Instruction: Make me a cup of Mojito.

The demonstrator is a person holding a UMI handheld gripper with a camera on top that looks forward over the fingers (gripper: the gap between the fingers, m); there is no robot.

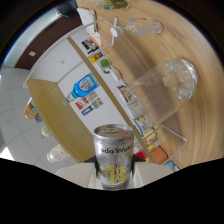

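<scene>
From my remote seat I see a light wooden surface sweeping from twelve round to four o'clock. At nine o'clock lies a pale grey tiled floor. A white panel carrying printed labels runs diagonally through the centre, with a dark wall at eleven o'clock.

The silver soda-water can with yellow print has its bottom cut off by the black rim, and the gripper shows only as pale stubs beside it, so contact of the jaws cannot be told. Only part of the can's lettering reads. The glass jar with green contents on the wooden tabletop is cropped. The small printed labels are too blurred to read.
</scene>
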